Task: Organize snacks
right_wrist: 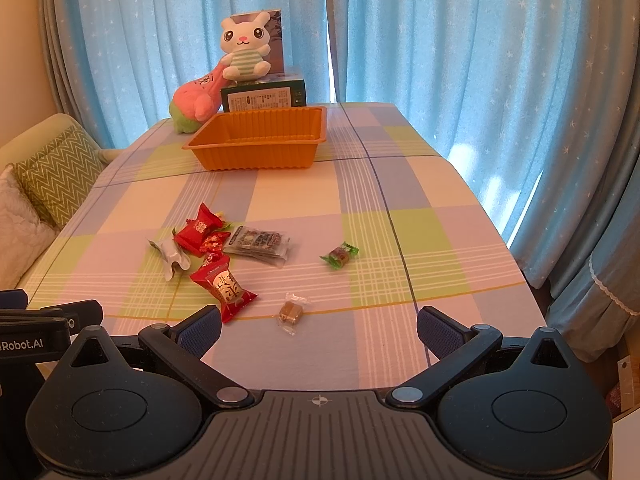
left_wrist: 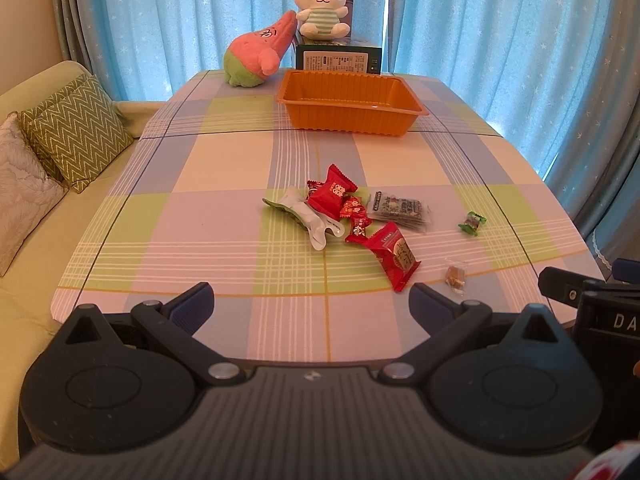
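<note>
Both grippers filled the bottom of their frames, the left gripper and the right gripper each with jaws spread wide and holding nothing, poised over the near edge of the bench, which wore a plaid cloth.

Snacks lay scattered across the middle of the bench, well apart from the orange tray that stood empty toward the upper centre. Closest to the jaws sat one small clear-wrapped brown candy. Just left of it lay a red packet. Further back, a cluster held another red packet, a white pouch, a clear flat packet with dark print, and what looked like two or three small red candies, too jumbled to count surely. One green-wrapped candy lay alone, right of centre.

All seemed light, crinkly and slippery; the pouches would likely give when squeezed, so pinching across the middle or a sealed end seemed safest. The small candies would probably want a grip across the body.

Behind the tray stood two plush toys: a white bunny on a box, and a pink toy beside it.
</note>
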